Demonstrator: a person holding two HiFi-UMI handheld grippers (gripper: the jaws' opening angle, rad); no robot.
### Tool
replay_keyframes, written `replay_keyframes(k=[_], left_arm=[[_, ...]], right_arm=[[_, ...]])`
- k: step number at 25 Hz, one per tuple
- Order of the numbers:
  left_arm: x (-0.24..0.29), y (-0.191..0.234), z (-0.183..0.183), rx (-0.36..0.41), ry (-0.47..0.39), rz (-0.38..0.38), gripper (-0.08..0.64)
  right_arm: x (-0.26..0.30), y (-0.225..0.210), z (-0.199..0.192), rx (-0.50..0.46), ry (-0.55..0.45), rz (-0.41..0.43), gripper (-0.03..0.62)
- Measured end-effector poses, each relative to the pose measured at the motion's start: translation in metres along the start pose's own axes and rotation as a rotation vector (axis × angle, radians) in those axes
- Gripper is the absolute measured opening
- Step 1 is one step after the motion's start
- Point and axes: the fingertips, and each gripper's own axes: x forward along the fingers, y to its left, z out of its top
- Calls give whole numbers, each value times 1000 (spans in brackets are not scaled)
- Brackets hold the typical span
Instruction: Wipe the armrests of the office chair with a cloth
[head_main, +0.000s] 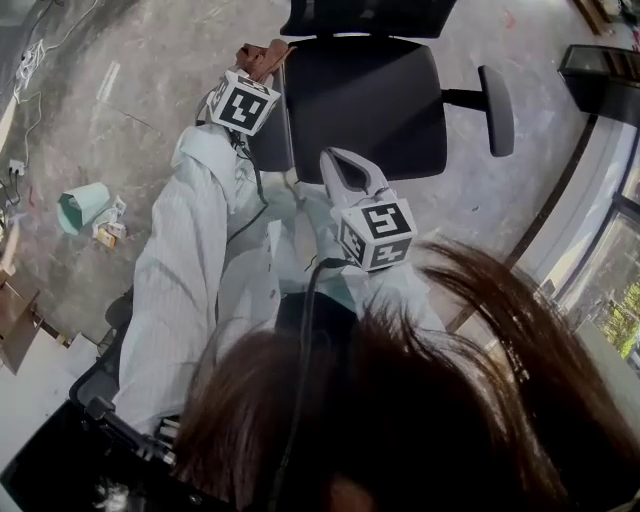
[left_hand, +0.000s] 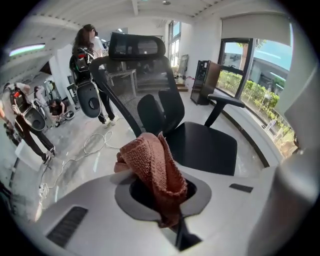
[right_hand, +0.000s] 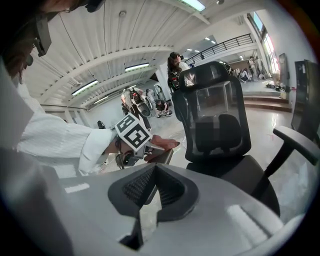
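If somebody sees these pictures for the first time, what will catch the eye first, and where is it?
First comes the reddish-brown cloth, clamped in the left gripper at the left side of the black office chair. Next is the right gripper, shut on nothing, just in front of the seat. In the head view one armrest stands out at the right, with nothing touching it.

No readable text or numbers, only square markers on the left cube (head_main: 243, 103) and right cube (head_main: 377, 235).
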Motion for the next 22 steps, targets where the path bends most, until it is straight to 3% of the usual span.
replay_keyframes(k=[6, 13, 22], left_arm=[[-6, -14, -10, 63, 39, 5, 37], [-40, -85, -56, 115, 79, -42, 37], [-101, -155, -88, 53, 81, -66, 37]], right_arm=[[5, 3, 0, 8, -3, 17, 0], [6, -18, 21, 29, -49, 16, 0], [-7, 0, 43, 25, -65, 51, 0]])
